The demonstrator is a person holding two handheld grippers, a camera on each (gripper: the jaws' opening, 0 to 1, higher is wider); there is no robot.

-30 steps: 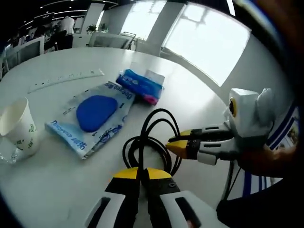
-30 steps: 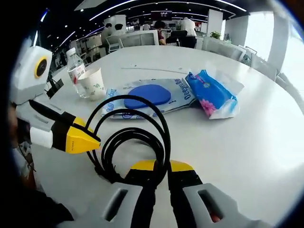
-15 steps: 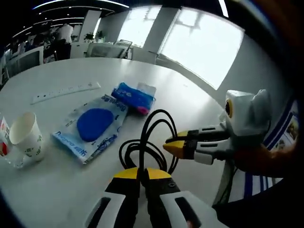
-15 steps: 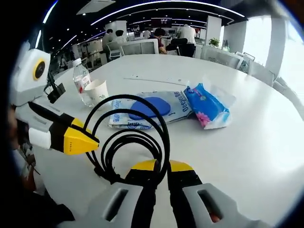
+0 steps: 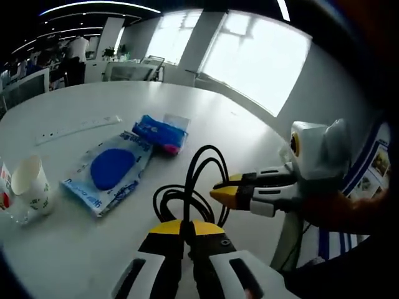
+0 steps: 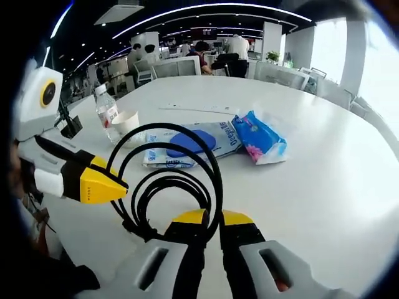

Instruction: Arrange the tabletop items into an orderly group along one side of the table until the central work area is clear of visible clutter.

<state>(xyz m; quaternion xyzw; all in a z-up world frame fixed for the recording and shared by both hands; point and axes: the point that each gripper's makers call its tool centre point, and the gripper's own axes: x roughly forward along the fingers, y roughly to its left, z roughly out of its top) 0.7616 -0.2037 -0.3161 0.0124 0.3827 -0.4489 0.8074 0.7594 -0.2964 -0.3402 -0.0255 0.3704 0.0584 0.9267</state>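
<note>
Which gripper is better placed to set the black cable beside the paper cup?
Probably the left gripper: both grip the cable, but it sits on the paper cup's side; the right gripper is farther.

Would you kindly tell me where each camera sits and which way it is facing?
Left gripper view: rides the left gripper, looking across the white table toward bright windows; the right gripper enters from the right.
Right gripper view: rides the right gripper, facing the office; the left gripper shows at left.
Shared: black cable, blue packets, paper cup.
</note>
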